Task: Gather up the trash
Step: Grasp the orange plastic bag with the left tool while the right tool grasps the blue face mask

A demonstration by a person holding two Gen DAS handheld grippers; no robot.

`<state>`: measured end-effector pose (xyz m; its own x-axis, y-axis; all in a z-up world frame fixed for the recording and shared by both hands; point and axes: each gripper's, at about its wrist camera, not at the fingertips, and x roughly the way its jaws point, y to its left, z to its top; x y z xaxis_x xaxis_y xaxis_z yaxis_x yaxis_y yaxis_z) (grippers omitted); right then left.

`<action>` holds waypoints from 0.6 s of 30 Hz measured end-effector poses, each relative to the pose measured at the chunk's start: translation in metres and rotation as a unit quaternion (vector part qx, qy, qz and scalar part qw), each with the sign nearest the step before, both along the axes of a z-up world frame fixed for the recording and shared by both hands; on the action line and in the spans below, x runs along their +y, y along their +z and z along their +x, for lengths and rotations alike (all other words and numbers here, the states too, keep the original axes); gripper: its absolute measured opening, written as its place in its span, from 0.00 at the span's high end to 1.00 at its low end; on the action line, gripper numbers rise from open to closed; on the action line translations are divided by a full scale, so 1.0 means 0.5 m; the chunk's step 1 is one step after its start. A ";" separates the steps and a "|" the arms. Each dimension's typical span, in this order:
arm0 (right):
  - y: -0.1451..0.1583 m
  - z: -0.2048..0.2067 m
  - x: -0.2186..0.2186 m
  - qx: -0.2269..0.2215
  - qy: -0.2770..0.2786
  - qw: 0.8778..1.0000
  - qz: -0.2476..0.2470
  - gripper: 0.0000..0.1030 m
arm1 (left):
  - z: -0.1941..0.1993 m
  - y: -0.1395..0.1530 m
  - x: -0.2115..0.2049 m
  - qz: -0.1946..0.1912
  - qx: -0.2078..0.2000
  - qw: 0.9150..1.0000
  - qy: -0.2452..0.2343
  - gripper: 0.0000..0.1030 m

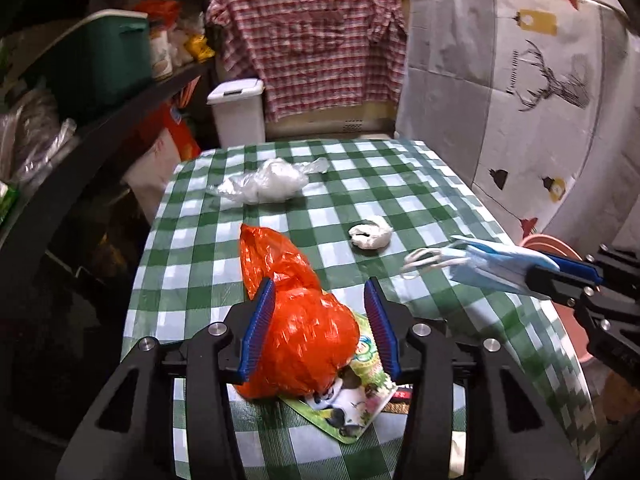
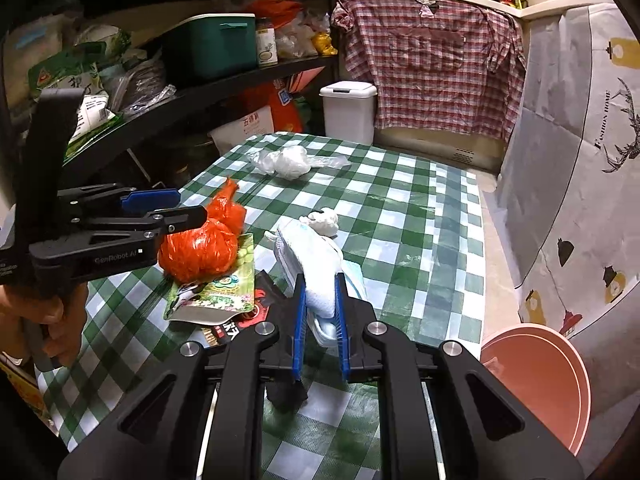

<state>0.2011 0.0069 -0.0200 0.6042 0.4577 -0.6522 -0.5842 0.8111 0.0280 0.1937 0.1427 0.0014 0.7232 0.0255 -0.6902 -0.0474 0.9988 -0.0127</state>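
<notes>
Left wrist view first: the green-and-white checked tablecloth point(image 1: 360, 208) fills the frame, and at its right edge, lower down, sits the salmon-pink round plastic tub point(image 2: 536, 380), which I judge to be the place for the trash. Next in size, the crumpled orange plastic bag point(image 1: 304, 332) lies on a printed green snack wrapper point(image 1: 360, 400), between the left gripper point(image 1: 322, 328) fingers. Those jaws stand apart; the left pad seems to brush the bag, the right pad is clear of it, so no grip there. Farther back lie a clear crinkled plastic bag point(image 1: 268, 182) and a small white paper wad point(image 1: 370, 236), well apart.

Over to the right gripper point(image 2: 320, 320): clamped on a folded pale-blue face mask point(image 2: 316, 276), lifted off the cloth. Its long axis runs along the fingers, free end and white ear loops pointing away toward the table's middle.

Step in hand, by my reading: carrying the mask off. Next move calls for a swing right, over the tub, then a release.
</notes>
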 end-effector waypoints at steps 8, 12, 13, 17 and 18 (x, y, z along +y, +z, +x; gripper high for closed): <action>-0.013 0.012 0.002 0.004 -0.002 1.000 0.000 0.87 | 0.032 -0.045 0.021 0.005 0.042 0.999 0.020 0.47; -0.015 0.014 0.007 0.005 0.000 1.000 0.000 0.87 | 0.037 -0.053 0.010 0.025 0.050 0.998 0.018 0.42; -0.015 0.014 0.008 0.005 0.001 1.000 0.000 0.87 | 0.037 -0.054 0.006 0.031 0.050 0.998 0.016 0.41; -0.015 0.013 0.009 0.004 0.001 1.000 0.000 0.87 | 0.027 -0.041 0.006 0.047 0.031 0.998 0.026 0.41; -0.014 0.012 0.008 0.004 0.000 1.000 0.000 0.87 | 0.024 -0.033 0.012 0.043 0.022 0.998 0.031 0.41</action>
